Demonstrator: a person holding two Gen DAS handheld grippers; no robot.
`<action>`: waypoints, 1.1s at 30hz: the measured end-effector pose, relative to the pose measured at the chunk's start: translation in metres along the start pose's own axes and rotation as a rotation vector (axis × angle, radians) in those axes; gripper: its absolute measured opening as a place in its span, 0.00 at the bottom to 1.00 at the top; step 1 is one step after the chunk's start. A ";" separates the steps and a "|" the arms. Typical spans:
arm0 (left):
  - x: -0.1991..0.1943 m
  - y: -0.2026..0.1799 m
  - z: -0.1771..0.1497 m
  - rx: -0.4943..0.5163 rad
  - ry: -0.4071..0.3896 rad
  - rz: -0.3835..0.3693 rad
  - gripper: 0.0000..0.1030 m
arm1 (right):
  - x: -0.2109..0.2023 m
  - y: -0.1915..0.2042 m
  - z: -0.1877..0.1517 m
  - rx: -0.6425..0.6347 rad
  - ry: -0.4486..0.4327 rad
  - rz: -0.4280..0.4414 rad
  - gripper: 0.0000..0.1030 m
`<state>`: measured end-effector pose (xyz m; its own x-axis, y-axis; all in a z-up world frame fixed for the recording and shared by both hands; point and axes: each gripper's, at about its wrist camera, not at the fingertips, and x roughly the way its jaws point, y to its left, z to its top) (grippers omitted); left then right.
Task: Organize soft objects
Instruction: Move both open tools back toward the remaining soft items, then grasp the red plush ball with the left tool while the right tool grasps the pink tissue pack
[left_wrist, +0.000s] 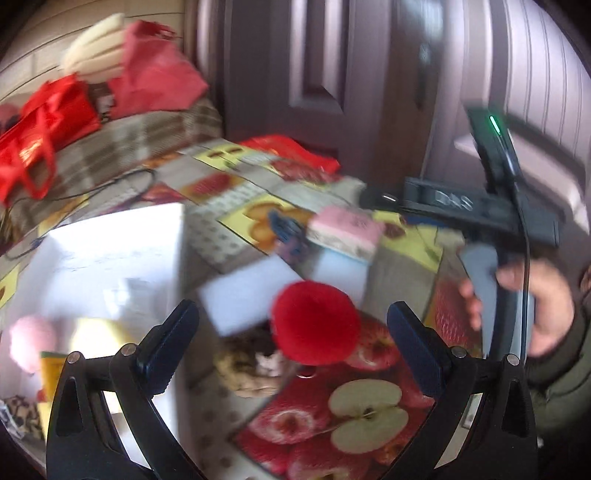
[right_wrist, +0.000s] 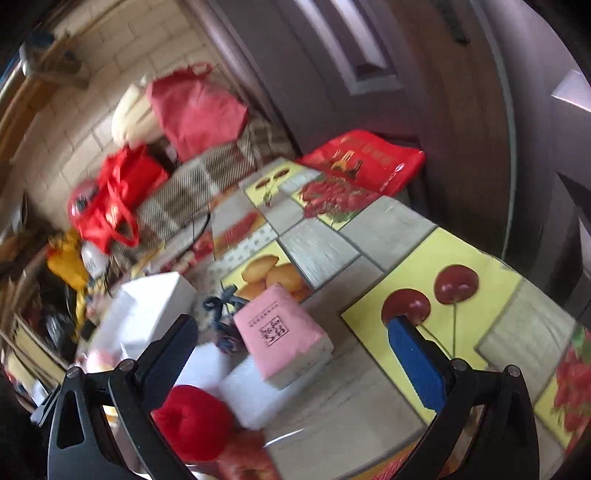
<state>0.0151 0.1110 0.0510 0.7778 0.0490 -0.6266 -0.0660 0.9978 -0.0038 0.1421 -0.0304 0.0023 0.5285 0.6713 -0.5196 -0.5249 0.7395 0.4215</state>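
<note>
Red and fuzzy, the pompom (left_wrist: 317, 323) sits on the table (left_wrist: 402, 266) between the spread fingers of the left gripper (left_wrist: 291, 328), touching neither. Its jaws stand wide apart and hold nothing. Just behind the pompom lies a white foam block (left_wrist: 258, 291), and below it a brownish soft lump (left_wrist: 247, 369), too blurred to name. Farther back a pink pack (left_wrist: 347, 230) rests on the fruit-patterned cloth, with a dark blue knotted cord (left_wrist: 286, 230) just beside it. A white box (left_wrist: 110, 266) stands at the left, with a pale pink soft thing (left_wrist: 31, 339) and something yellow near its foot.

From the right wrist, the right gripper (right_wrist: 291, 347) hovers over the table (right_wrist: 388, 229) with jaws wide apart and empty. The pack (right_wrist: 280, 328) lies between its fingers, farther along; the pompom (right_wrist: 195, 417) shows low at the left, by the left finger. The cord (right_wrist: 221, 306) lies beside the pack, the box (right_wrist: 147, 306) to the left. Red bags (right_wrist: 118, 199) are piled on a checked cover (right_wrist: 207, 177) at the back. Both views are motion-blurred.
</note>
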 end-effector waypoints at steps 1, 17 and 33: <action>0.008 -0.006 -0.001 0.016 0.020 0.009 0.96 | 0.005 0.006 0.000 -0.056 0.017 -0.003 1.00; 0.044 -0.019 -0.015 0.033 0.073 0.020 0.61 | 0.029 0.006 -0.021 -0.152 0.108 -0.020 0.50; -0.020 -0.010 0.005 -0.030 -0.188 0.050 0.60 | -0.006 0.002 -0.012 -0.072 -0.141 0.039 0.49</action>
<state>0.0036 0.1006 0.0677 0.8760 0.1083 -0.4701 -0.1237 0.9923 -0.0018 0.1301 -0.0336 -0.0031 0.5930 0.7032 -0.3922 -0.5903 0.7110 0.3822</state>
